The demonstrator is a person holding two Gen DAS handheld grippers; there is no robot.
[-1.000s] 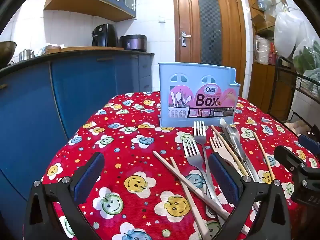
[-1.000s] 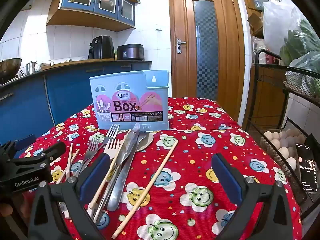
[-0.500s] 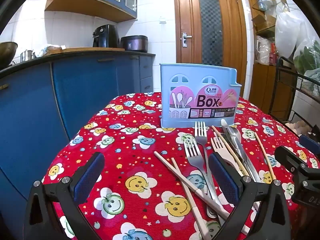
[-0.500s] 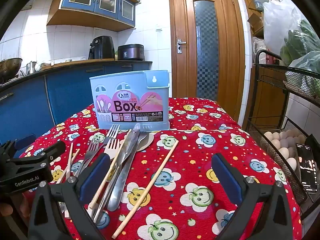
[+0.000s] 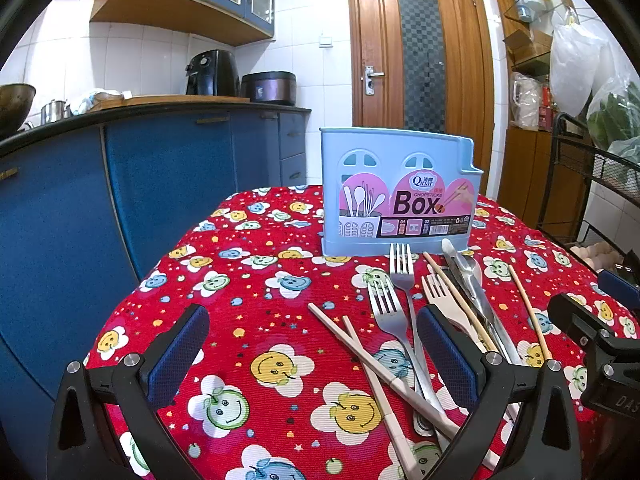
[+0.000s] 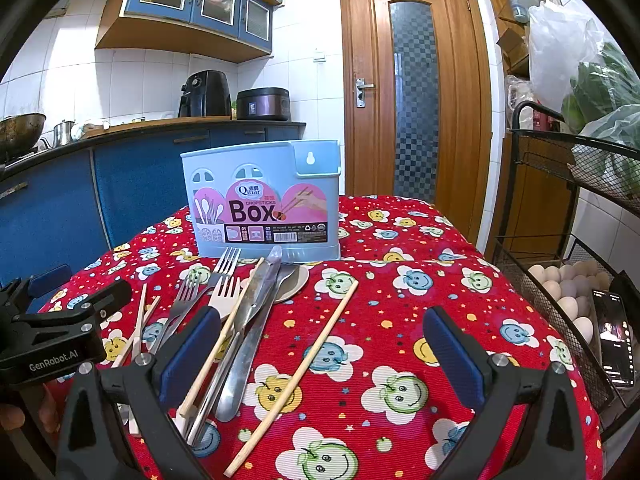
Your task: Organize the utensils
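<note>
Tablecloth [image 6: 400, 320] | both grippers — left [image 5: 312, 352], right [image 6: 320, 356] — spread, empty | utensil handles [image 5: 420, 408] cut off behind fingers

One utensil box [image 6: 262, 208], three forks [image 6: 226, 300], four chopsticks [image 6: 296, 376], one spoon [image 6: 294, 280]

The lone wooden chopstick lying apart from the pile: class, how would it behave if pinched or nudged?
The chopstick looks thin and rigid, so probably light and stiff. Lying flat on the cloth, it may roll or pivot when nudged.
</note>
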